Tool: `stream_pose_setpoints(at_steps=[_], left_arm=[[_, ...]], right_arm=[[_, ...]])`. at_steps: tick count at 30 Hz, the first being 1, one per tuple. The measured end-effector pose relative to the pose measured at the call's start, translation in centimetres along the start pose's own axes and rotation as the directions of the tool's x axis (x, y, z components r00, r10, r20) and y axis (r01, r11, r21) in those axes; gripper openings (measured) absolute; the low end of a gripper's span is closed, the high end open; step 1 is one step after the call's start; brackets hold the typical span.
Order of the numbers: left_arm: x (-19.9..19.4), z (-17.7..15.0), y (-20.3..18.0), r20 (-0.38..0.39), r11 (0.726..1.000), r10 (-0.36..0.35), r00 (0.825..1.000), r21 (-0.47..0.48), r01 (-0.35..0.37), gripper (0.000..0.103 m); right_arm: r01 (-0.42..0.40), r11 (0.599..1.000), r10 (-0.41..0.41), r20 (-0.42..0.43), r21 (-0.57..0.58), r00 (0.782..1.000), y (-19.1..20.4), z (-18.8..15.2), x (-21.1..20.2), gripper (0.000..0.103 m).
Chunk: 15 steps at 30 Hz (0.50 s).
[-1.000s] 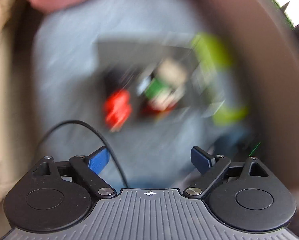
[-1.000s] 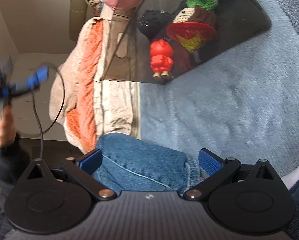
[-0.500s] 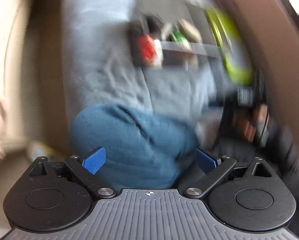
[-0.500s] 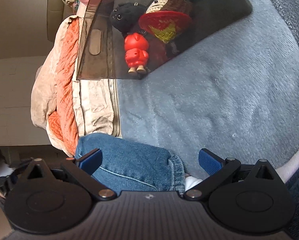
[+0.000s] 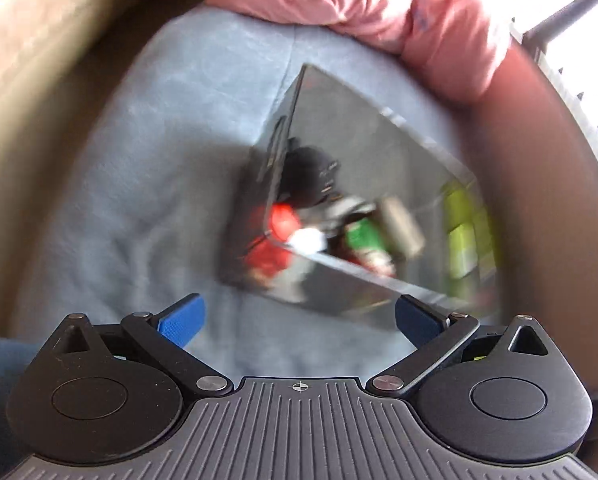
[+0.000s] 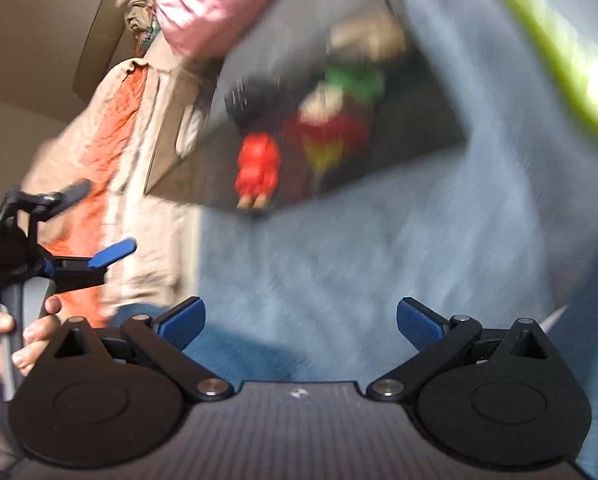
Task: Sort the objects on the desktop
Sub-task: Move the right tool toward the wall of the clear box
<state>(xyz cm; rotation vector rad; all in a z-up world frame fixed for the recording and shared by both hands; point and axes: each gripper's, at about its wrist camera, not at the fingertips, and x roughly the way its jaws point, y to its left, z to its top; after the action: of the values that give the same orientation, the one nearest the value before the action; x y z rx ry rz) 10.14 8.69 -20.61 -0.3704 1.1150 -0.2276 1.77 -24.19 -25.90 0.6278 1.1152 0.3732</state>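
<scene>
The left gripper [image 5: 297,322] has its jaws spread wide, the two blue-padded fingertips [image 5: 181,320] far apart with nothing between them. From the right wrist view it shows at the left edge [image 6: 95,224], tilted, its fingers pointing right and apart, and the person's left hand [image 6: 17,338] wraps around its grey handle, fingers curled over the front. The right gripper [image 6: 299,322] is likewise spread wide, blue pads [image 6: 419,326] well apart and gripping nothing. The person's denim-clad leg [image 6: 235,354] lies just beyond the right gripper's left finger.
</scene>
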Motion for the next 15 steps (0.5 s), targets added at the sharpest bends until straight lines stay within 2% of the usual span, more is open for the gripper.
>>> stream_pose_setpoints(at_steps=[2,4,7,8,10,11,12,13,14,15], left_arm=[[0.0,-0.3,0.0,0.005,0.999,0.029,1.0,0.036,-0.029,0.103],[0.0,0.1,0.2,-0.005,0.999,0.027,1.0,0.039,-0.027,0.103],[-0.1,0.9,0.5,-0.009,0.998,0.04,0.999,0.051,-0.039,0.103],[-0.2,1.0,0.7,-0.009,0.998,0.039,0.999,0.053,-0.038,0.103],[-0.4,1.5,1.1,-0.011,0.998,0.034,0.999,0.055,-0.033,0.103],[-0.4,1.8,1.3,-0.01,0.999,0.011,1.0,0.053,-0.01,0.103],[-0.4,2.2,1.7,-0.007,0.999,-0.021,1.0,0.05,0.022,0.103],[-0.5,2.6,2.0,-0.004,0.997,-0.054,0.999,0.047,0.054,0.103],[-0.5,3.1,3.0,0.0,0.988,-0.153,0.988,0.021,0.153,0.103],[-0.5,3.8,4.2,0.009,0.957,-0.288,0.957,-0.018,0.289,0.103]], right_arm=[[0.048,0.996,-0.039,0.109,-0.077,0.993,1.6,1.0,-2.1,0.103],[0.082,0.987,-0.052,0.21,-0.137,0.976,2.9,2.1,-4.0,0.103],[0.059,0.983,-0.002,0.312,-0.172,0.95,3.7,4.5,-5.7,0.103],[0.07,0.983,-0.008,0.338,-0.172,0.941,3.6,5.5,-5.9,0.103],[0.136,0.979,-0.068,0.386,-0.152,0.92,3.2,7.5,-5.8,0.095],[0.166,0.976,-0.099,0.395,-0.138,0.913,2.7,8.5,-5.5,0.081],[0.18,0.977,-0.121,0.392,-0.118,0.912,2.0,9.5,-5.1,0.062],[0.176,0.98,-0.131,0.374,-0.089,0.918,1.0,10.5,-4.6,0.055],[0.158,0.986,-0.129,0.348,-0.055,0.929,0.0,11.4,-4.1,0.052],[0.133,0.991,-0.119,0.325,-0.02,0.938,-1.1,12.1,-3.6,0.052]])
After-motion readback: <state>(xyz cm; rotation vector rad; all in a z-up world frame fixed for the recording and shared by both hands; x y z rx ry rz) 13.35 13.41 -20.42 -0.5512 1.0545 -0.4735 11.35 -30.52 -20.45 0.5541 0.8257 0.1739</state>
